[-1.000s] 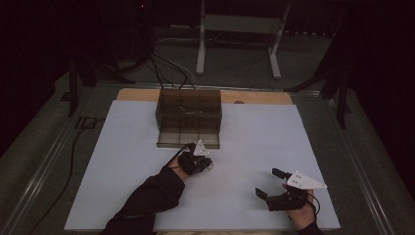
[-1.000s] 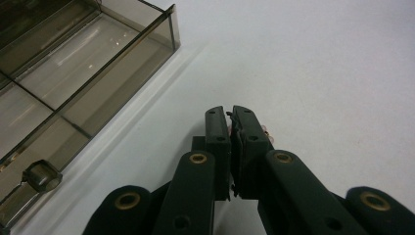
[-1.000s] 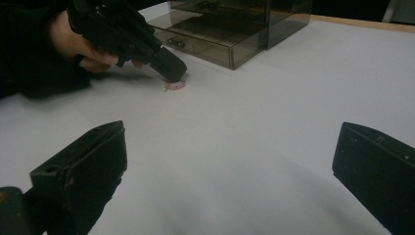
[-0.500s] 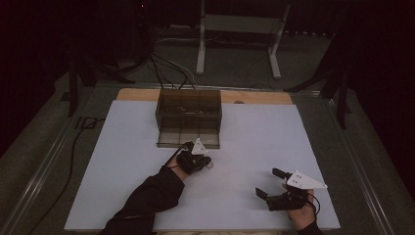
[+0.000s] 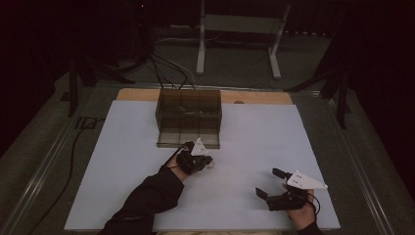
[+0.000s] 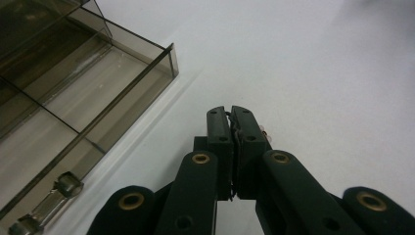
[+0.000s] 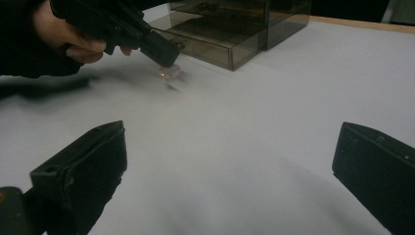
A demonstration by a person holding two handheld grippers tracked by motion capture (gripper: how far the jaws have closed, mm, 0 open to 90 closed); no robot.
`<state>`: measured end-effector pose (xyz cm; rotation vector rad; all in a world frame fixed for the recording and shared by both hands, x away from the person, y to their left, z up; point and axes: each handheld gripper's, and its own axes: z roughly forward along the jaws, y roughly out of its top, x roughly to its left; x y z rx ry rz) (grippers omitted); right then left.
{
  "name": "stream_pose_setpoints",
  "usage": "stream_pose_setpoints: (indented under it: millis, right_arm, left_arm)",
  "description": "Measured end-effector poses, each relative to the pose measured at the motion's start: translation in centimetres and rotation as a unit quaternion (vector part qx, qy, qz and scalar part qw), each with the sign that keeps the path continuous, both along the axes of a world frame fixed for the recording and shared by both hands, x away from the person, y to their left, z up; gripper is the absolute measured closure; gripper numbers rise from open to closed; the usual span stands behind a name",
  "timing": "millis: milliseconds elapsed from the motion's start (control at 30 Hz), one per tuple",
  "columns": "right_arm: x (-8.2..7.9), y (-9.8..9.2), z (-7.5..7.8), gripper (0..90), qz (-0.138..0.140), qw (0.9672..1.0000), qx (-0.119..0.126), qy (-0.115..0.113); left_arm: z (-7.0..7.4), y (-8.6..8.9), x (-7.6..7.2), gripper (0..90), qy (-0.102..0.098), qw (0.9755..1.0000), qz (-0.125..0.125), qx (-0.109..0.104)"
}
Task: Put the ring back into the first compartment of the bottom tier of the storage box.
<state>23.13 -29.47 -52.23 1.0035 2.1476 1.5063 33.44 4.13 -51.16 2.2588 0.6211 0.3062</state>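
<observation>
The left gripper point(image 6: 230, 115) is pinching a tiny clear, pinkish object point(image 7: 169, 72) between closed jaws, just beside the smoked-plastic drawer box point(image 5: 188, 117). It looks light, hard, slippery; edge grips suit it. The right gripper point(image 5: 269, 183) is resting wide open on the worktop point(image 5: 122, 147).

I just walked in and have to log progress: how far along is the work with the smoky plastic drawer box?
Done: a drawer of the box is pulled out, with some items inside. In hand: the left gripper is shut on a small clear, pinkish thing, too small to identify, just off the table by that drawer. Left: probably placing it, then closing the drawer. The right gripper is open and holds nothing.
</observation>
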Motion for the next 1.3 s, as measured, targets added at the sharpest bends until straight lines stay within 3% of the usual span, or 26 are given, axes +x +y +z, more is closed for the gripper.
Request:
stream_pose_setpoints:
  millis: [667,1300]
  right_arm:
    - [0.0,0.0,0.0,0.0,0.0,1.0,0.001,0.0]
    - [0.0,0.0,0.0,0.0,-0.001,1.0,0.0,0.0]
  left_arm:
    - [1.7,0.7,-0.2,89.9,-0.013,0.9998,-0.002,-0.013]
    - [3.0,1.8,-0.1,90.0,-0.027,0.9993,0.013,-0.023]
